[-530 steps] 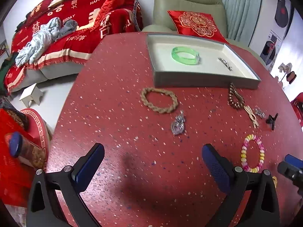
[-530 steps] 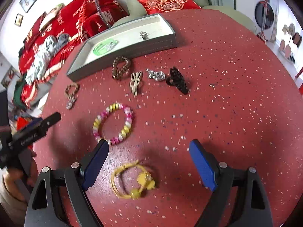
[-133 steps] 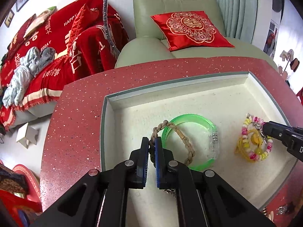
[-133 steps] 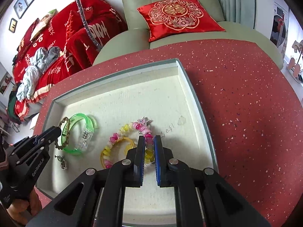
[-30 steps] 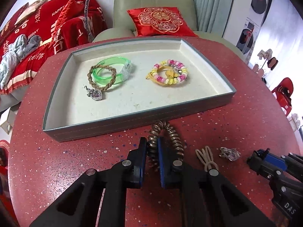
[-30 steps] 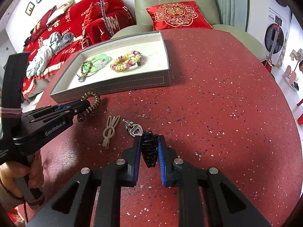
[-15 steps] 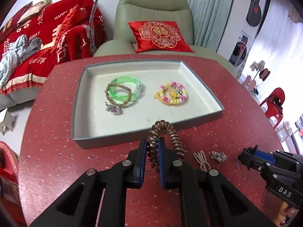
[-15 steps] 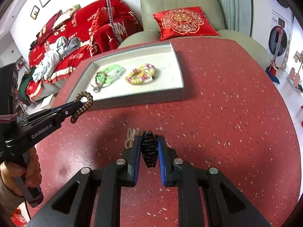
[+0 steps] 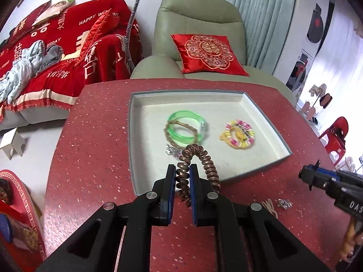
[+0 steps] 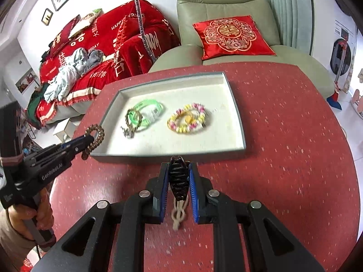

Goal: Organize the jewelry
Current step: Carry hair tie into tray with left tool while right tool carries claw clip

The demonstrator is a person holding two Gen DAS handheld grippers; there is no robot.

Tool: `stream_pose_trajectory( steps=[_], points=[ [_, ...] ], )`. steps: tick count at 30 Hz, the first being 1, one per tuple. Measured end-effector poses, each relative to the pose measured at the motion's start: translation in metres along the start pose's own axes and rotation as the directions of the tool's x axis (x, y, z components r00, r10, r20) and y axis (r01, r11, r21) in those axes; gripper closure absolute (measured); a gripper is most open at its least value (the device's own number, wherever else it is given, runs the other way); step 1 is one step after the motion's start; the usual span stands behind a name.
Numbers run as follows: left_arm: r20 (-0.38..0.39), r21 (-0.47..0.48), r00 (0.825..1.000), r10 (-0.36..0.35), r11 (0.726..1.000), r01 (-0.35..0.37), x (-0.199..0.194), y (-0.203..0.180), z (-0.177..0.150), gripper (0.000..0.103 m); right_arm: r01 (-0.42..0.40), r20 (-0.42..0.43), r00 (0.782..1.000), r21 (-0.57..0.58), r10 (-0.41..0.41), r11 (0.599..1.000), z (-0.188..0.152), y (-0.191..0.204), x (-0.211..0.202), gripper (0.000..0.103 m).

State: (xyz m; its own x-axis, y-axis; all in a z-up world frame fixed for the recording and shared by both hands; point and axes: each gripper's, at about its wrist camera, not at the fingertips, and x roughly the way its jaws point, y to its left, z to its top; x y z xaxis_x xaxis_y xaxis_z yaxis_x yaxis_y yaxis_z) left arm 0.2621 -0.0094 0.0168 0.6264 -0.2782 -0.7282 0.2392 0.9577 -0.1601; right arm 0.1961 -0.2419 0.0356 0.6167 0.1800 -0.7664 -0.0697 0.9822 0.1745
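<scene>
My left gripper (image 9: 182,170) is shut on a brown coiled bracelet (image 9: 197,158) and holds it above the near edge of the grey tray (image 9: 132,140). In the right wrist view the left gripper (image 10: 87,139) holds the bracelet (image 10: 96,137) at the tray's (image 10: 237,113) left corner. My right gripper (image 10: 179,170) is shut on a black claw clip (image 10: 179,179), raised over the table just before the tray. In the tray lie a green bangle (image 9: 188,128), a braided bracelet with charm (image 10: 130,121) and a pink-yellow bead bracelet (image 10: 188,119).
A beige knot clip (image 10: 179,213) lies on the red speckled table (image 10: 283,147) under my right gripper. A small silver charm (image 9: 284,203) lies beside the knot clip (image 9: 270,205). A green armchair with a red cushion (image 9: 208,54) stands behind the table.
Both grippers have moved forward toward the tray, carrying the coiled bracelet and the claw clip. The tray looks nearer in both views.
</scene>
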Motion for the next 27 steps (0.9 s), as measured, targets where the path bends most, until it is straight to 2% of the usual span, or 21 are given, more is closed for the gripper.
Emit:
stream_pose_trajectory(
  steps=[9,27],
  points=[
    [-0.015,0.001,1.000,0.010,1.000,-0.010,0.017,0.010,0.019,0.073,0.009,-0.010,1.000,0.003,-0.009,1.000,0.032,0.003,0.028,0.084],
    [-0.069,0.030,0.997,0.024,0.999,-0.022,0.056,0.001,0.024,0.073,0.041,-0.110,0.993,0.030,-0.037,0.999,0.052,-0.014,0.089,0.084]
  ],
)
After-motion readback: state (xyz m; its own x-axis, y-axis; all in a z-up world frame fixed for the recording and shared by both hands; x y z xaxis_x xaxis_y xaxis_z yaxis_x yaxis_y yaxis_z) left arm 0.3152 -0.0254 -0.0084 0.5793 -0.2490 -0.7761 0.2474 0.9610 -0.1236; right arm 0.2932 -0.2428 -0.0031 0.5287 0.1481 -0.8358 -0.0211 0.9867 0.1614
